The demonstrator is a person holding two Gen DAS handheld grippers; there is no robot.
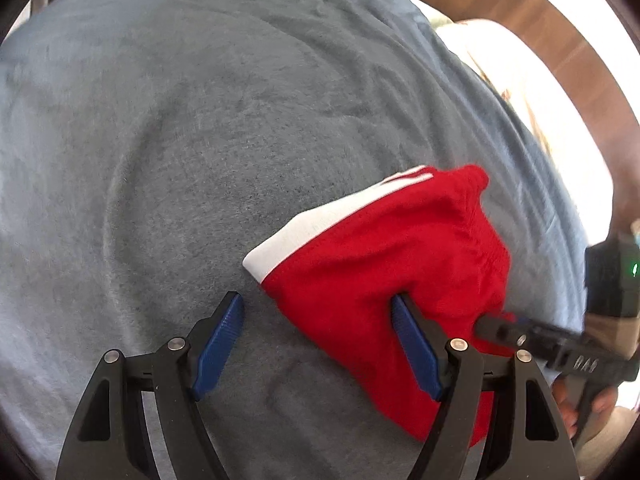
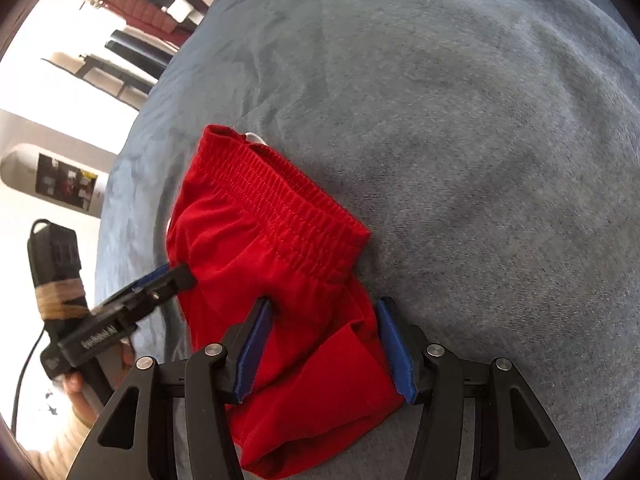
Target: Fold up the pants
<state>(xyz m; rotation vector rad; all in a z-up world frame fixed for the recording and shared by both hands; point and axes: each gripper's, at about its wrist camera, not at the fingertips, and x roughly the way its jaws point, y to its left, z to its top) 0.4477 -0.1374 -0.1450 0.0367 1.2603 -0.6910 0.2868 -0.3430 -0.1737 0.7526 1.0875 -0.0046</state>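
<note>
- Two grippers are seen, each with black linked arms, silver pivot pins and ribbed blue pads.
- The left gripper is spread wide and grasps nothing; one pad is pressed into the cloth's edge, the other is over bare blanket.
- The right gripper is parted around a bunched fold of the red shorts; whether the pads press it cannot be told.
- The shorts, of soft knit, lie folded in a rumpled heap, with a gathered elastic waistband and a white side stripe.
- They rest on a grey-blue, suede-like blanket, creased in places.
- Beyond the blanket, a wooden headboard and blurred folded textiles are visible.
</note>
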